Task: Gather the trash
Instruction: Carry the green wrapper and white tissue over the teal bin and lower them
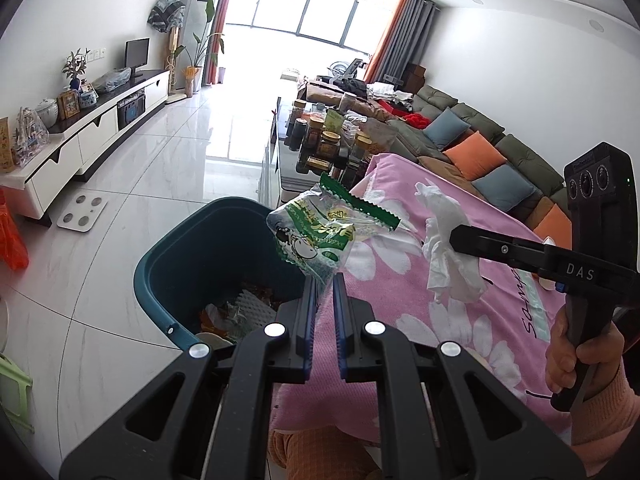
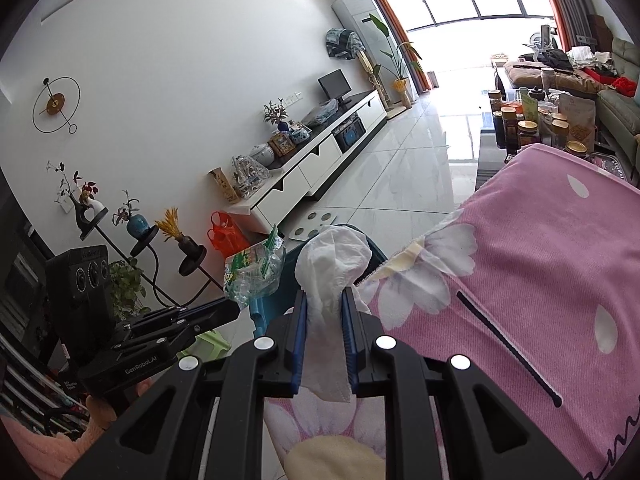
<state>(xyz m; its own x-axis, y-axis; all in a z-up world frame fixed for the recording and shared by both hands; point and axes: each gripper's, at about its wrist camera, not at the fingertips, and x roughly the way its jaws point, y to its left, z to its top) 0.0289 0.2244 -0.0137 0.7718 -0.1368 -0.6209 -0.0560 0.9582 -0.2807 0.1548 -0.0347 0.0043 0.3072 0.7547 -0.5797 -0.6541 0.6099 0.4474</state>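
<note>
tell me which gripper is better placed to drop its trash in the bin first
Left. The left gripper holds the green wrapper at the teal bin rim; the right gripper holds the tissue back over the pink cloth.

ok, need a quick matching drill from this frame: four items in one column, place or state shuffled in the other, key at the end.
Items:
1. green-and-clear plastic snack wrapper
2. crumpled white tissue
3. dark teal plastic trash bin
4. pink floral cloth

Place or state:
A. spread over the surface beside the bin
B. pinched in the left gripper, above the bin
C. standing on the floor, trash already inside
D. clamped in the right gripper

Pairs: 1-B, 2-D, 3-C, 4-A
</note>
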